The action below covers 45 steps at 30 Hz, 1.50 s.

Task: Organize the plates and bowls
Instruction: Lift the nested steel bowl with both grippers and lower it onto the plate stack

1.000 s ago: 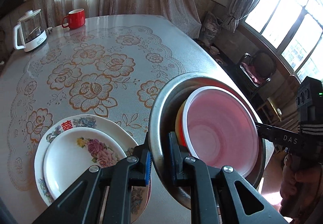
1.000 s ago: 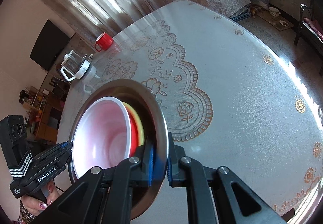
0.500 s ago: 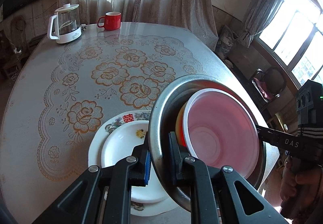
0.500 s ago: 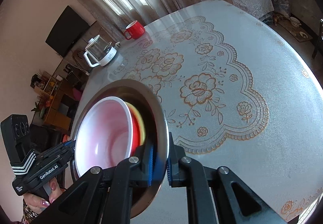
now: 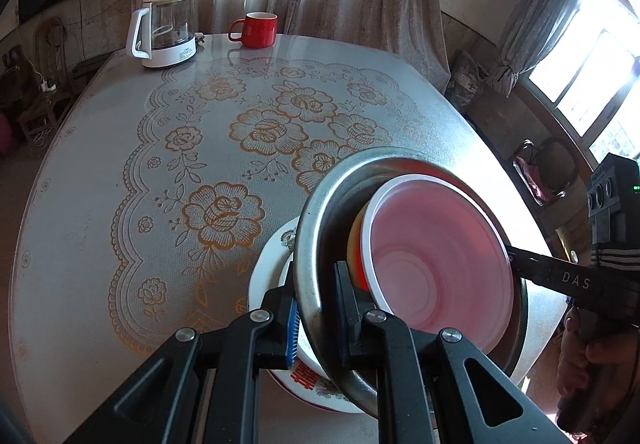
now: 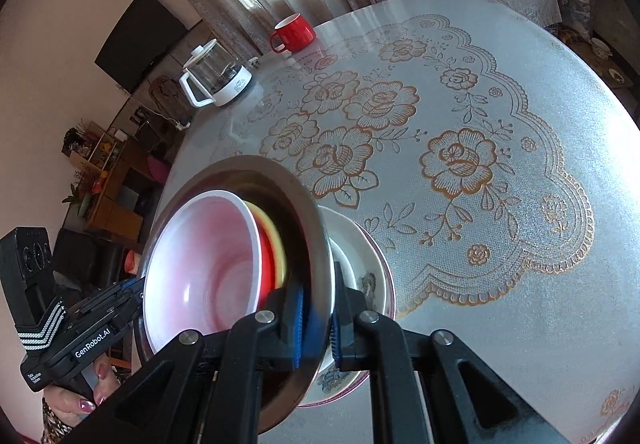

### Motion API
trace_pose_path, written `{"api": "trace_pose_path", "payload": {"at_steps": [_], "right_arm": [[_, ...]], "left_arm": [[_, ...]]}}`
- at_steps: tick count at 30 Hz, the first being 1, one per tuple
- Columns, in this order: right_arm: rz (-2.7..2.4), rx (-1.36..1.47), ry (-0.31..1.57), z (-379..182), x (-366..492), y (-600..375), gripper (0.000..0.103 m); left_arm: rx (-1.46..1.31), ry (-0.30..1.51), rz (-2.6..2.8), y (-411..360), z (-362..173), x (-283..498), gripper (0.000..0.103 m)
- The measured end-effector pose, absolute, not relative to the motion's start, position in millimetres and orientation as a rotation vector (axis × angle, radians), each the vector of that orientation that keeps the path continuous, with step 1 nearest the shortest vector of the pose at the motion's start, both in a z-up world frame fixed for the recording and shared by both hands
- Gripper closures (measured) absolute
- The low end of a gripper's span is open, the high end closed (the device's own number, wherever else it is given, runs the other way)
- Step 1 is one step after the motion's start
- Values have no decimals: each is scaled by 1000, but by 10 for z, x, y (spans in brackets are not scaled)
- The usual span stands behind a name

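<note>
While we scan the left wrist view, left gripper (image 5: 316, 308) fingers clamp the steel bowl (image 5: 320, 244) rim above stacked plates (image 5: 264, 276) on the surface (image 5: 100, 204). Right wrist view: right gripper (image 6: 318, 318) fingers clamp the opposite rim; pink bowl (image 6: 200, 264) nested inside.

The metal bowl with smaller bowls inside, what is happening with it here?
A person holds the metal bowl by its rim with both grippers, the left gripper on one side and the right gripper on the opposite side. Nested bowls sit inside. It hangs above the stacked floral plates on the table.
</note>
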State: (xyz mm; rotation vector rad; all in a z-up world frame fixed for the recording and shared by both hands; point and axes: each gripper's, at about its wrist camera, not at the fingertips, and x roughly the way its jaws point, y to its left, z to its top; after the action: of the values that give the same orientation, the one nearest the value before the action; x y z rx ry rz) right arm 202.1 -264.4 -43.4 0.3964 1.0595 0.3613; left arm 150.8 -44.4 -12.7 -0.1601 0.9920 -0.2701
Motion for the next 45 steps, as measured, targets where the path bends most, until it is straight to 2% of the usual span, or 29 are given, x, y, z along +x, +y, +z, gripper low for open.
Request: {"api": "trace_pose_path", "payload": {"at_steps": [45], "right_arm": [[236, 408, 1176, -914, 2116, -2485, 92]], "left_arm": [[-110, 1114, -312, -401, -684, 1671, 89]]}}
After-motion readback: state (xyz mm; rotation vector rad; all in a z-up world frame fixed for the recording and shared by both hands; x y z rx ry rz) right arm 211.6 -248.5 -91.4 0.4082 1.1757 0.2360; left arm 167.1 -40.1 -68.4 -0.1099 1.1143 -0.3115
